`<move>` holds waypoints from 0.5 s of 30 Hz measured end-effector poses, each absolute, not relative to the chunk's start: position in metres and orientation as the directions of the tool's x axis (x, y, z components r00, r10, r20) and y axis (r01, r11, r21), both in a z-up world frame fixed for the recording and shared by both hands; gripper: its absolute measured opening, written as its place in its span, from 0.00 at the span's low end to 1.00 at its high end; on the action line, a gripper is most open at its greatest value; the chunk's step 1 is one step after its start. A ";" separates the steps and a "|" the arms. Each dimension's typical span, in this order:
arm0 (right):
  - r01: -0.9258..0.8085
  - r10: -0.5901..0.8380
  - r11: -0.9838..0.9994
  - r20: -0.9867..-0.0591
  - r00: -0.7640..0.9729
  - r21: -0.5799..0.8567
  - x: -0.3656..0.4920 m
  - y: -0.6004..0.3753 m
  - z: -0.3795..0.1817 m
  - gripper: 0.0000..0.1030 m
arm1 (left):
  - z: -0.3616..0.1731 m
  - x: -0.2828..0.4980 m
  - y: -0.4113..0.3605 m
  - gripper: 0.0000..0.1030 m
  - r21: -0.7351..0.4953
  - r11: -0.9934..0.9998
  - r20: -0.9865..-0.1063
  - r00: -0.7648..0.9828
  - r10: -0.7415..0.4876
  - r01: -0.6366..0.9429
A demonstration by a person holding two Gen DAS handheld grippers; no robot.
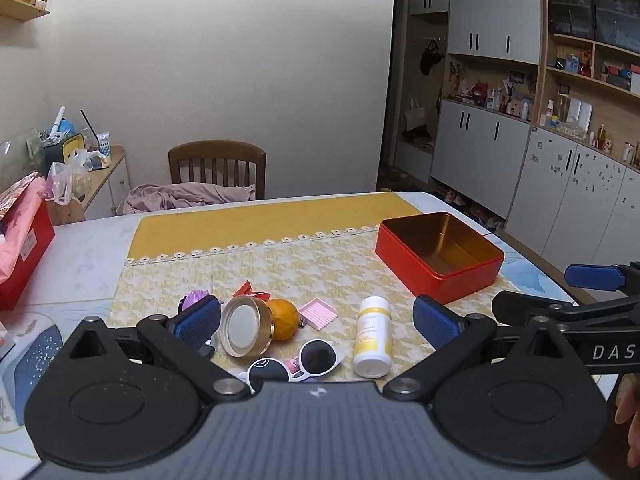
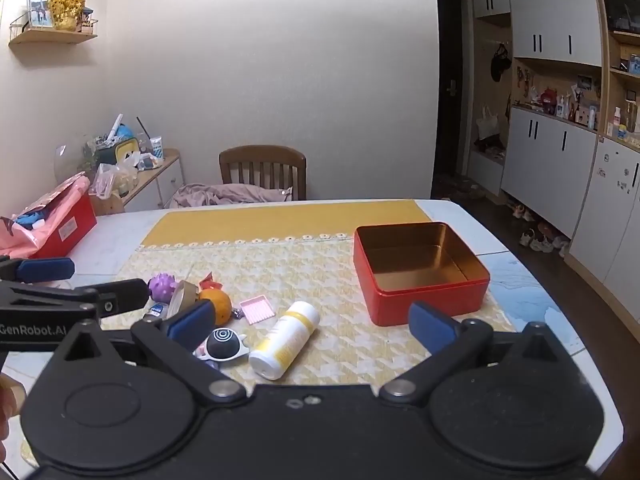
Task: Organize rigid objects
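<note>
An open red tin (image 1: 438, 256) with a gold inside stands empty on the yellow cloth (image 1: 320, 264), to the right. In front of it lies a cluster: a white-and-yellow bottle (image 1: 372, 336) on its side, white sunglasses (image 1: 296, 362), a gold-rimmed round lid (image 1: 246, 330), an orange (image 1: 284, 318), a pink ridged square (image 1: 318, 312) and a purple spiky ball (image 2: 162, 286). My left gripper (image 1: 318, 322) hovers open over the cluster, holding nothing. My right gripper (image 2: 313, 324) is open and empty too, above the bottle (image 2: 286, 340) and just short of the tin (image 2: 420, 272).
A red box (image 1: 24, 256) with pink wrapping sits at the table's left edge. A wooden chair (image 1: 218, 168) with cloth on it stands behind the table. The table's right edge (image 2: 560, 320) drops to a dark floor beside white cabinets (image 2: 560, 176).
</note>
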State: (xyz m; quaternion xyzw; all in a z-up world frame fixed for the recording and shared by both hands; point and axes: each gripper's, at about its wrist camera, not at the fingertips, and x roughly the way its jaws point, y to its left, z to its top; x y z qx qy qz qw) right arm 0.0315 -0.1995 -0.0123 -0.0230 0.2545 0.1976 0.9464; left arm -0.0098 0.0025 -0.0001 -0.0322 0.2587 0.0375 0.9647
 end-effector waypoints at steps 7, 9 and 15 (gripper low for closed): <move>-0.369 0.374 0.924 -0.446 0.814 0.102 0.026 -0.204 -0.012 1.00 | 0.001 -0.012 0.001 1.00 -0.045 0.995 -0.502 0.863 0.055 -0.090; -0.360 0.367 0.928 -0.429 0.825 0.100 0.024 -0.205 -0.011 1.00 | 0.001 -0.013 0.002 1.00 -0.048 0.995 -0.505 0.862 0.054 -0.091; -0.350 0.366 0.929 -0.433 0.824 0.120 0.024 -0.205 -0.010 1.00 | 0.003 -0.014 0.005 1.00 -0.071 0.992 -0.519 0.853 0.049 -0.100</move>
